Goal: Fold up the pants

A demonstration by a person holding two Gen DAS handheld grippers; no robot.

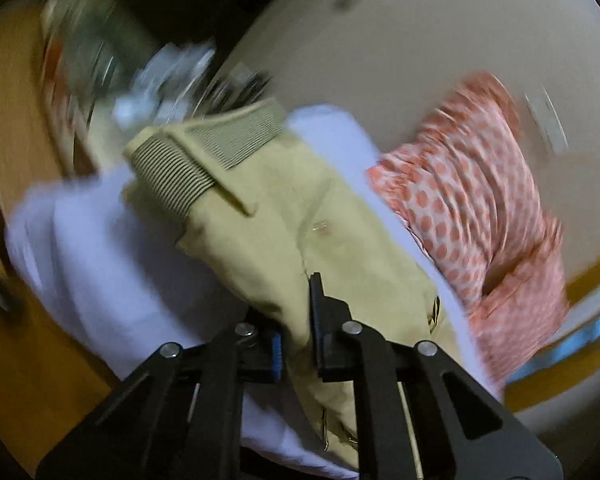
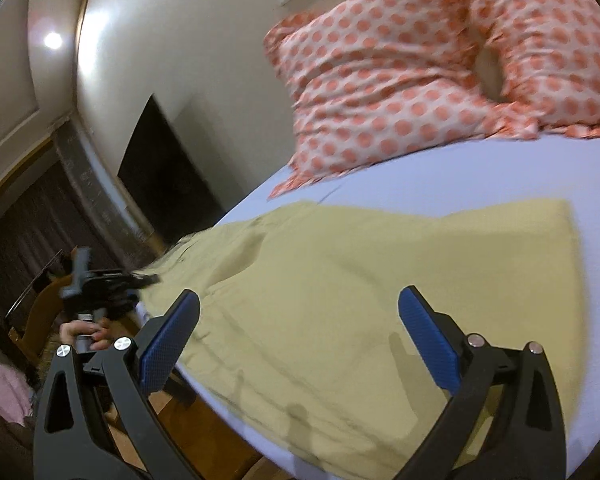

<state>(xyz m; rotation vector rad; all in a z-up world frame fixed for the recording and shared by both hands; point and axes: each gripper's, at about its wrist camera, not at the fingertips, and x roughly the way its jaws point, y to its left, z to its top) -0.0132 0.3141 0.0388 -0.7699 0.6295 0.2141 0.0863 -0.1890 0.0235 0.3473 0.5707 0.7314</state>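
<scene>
The khaki cotton pants point(image 2: 360, 292) lie spread on the bed with a pale lilac sheet point(image 2: 480, 176), near the orange polka-dot pillows point(image 2: 420, 80). The left tool point(image 1: 296, 332) is clenched on a fold of the pants near the ribbed elastic waistband point(image 1: 204, 152). The right tool point(image 2: 300, 320) hovers above the fabric, released, fingers wide apart.
</scene>
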